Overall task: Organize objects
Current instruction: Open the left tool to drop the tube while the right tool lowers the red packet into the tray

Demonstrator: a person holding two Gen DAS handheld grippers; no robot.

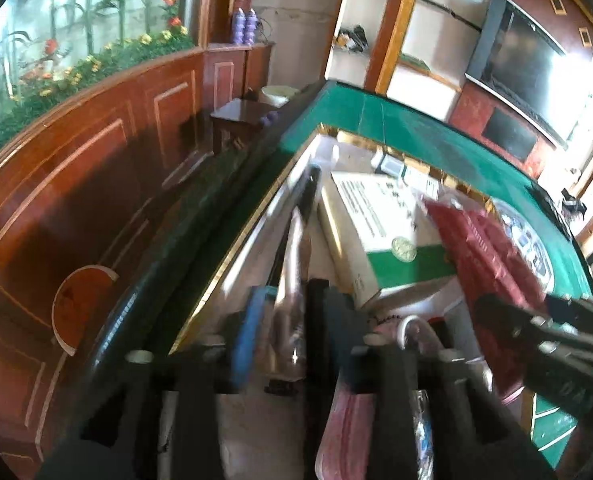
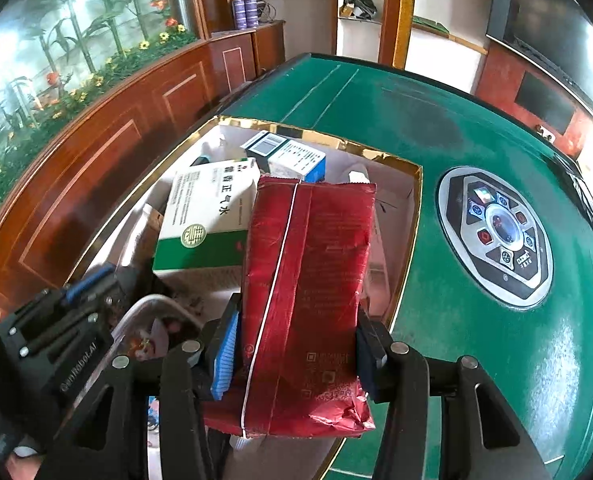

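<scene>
The right gripper clamps the red packet above the gold-rimmed box near the bench's left edge, seemingly for packing; the left gripper pinches a pen-like item inside.

Red packet, green-white box, green table.

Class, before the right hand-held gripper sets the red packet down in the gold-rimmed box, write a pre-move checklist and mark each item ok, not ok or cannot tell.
1. Right hand-held gripper shut on the red packet: ok.
2. Packet over the gold-rimmed box: ok.
3. Free floor under the packet: cannot tell; the green-and-white medicine box lies beside it.
4. Left hand-held gripper apart from the packet: ok.
5. What the left one clamps: cannot tell, blurred.
6. Box fully on the green table: cannot tell.
</scene>
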